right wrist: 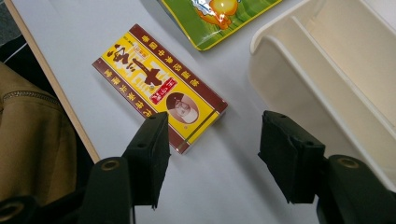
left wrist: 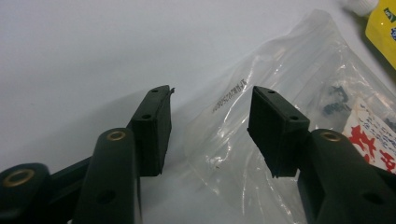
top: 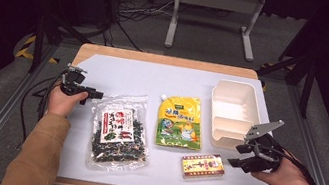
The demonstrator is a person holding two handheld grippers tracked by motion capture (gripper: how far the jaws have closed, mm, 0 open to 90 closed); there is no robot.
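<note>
Left gripper view shows the left gripper point(left wrist: 210, 119) with its jaws spread and holding nothing, straddling the clear corner of the seaweed bag point(left wrist: 280, 121), which lies flat just ahead and runs off toward the right jaw. The risk here is the thin film — it could slide or crumple out from between the pads if they close on plastic alone, and the bag would sag and slip.

The right gripper point(right wrist: 212, 154) is likewise released, hovering over the table. The yellow box point(right wrist: 159, 86) lies just ahead of its left jaw — a slanted approach could push it away — and the cream tray point(right wrist: 327, 79) stands close beyond its right jaw.
</note>
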